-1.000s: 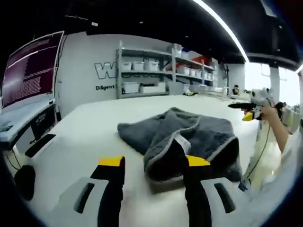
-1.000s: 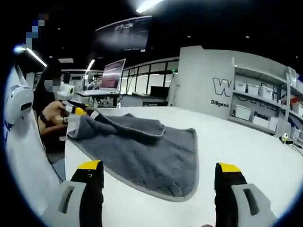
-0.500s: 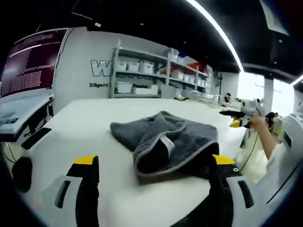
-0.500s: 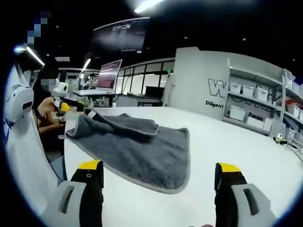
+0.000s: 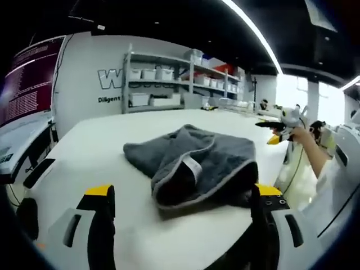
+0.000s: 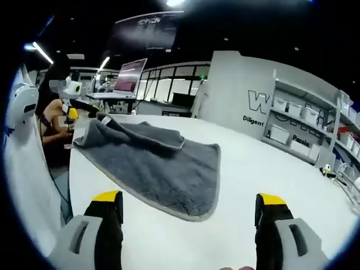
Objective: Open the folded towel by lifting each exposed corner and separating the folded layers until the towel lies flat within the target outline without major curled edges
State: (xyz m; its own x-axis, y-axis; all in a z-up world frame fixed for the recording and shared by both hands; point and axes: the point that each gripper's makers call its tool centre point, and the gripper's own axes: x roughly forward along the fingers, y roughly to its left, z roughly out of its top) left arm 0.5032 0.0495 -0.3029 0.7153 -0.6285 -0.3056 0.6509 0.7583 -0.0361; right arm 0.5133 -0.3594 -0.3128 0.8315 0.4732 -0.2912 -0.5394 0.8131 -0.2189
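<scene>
- White and broad, the table (image 5: 84,152) carries a grey towel (image 5: 191,163) in a workshop-like room, with shelving (image 5: 169,84) against the far wall.
- Part of the towel is doubled over: in the left gripper view a flap with a pale hem curls back at about 6 o'clock of the cloth, a white label (image 5: 192,167) showing on it, so layers are left to separate.
- In the right gripper view the towel (image 6: 163,163) lies mostly flat toward 5 o'clock, while a rumpled fold rises at its 10 o'clock corner, probably the next corner to lift.
- No target outline is visible on the table, so I cannot judge the fit.
- Left gripper (image 5: 183,225): jaws spread wide and empty, straddling the near folded edge without touching it, seemingly lined up to approach that flap.
- Right gripper (image 6: 188,225): jaws likewise spread and empty, set back from the near hem, apparently leaving the cloth free.
- Each gripper appears in the other's view past the towel's far side, the left one (image 6: 72,109) near the rumpled corner, the right one (image 5: 281,126) held in a hand (image 5: 306,138).
</scene>
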